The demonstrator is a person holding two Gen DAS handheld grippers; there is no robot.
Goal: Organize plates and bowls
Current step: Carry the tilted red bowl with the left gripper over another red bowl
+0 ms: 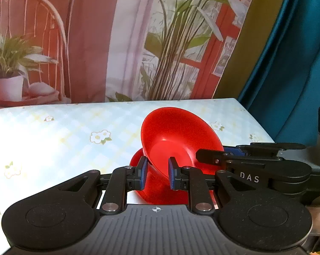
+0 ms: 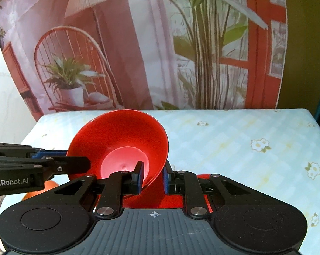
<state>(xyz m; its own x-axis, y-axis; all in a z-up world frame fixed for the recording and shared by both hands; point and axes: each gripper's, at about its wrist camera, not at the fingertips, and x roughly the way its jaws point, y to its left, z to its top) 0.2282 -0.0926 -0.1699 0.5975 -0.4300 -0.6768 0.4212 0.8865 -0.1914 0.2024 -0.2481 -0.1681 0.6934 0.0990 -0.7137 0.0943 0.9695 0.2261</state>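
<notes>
Over the floral checked tablecloth, the left gripper clamps the glossy red plastic bowl's rim at 7 o'clock; the bowl is tilted, and the right gripper pinches its 5 o'clock rim above another red dish.

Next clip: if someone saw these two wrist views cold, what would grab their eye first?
A bright red bowl tilted on its side, mid-table, gripped at opposite rim edges by the left gripper and the right gripper. Another red dish lies under it on the pale flowered tablecloth. Behind the table hangs a printed backdrop showing plants and a red chair.
</notes>
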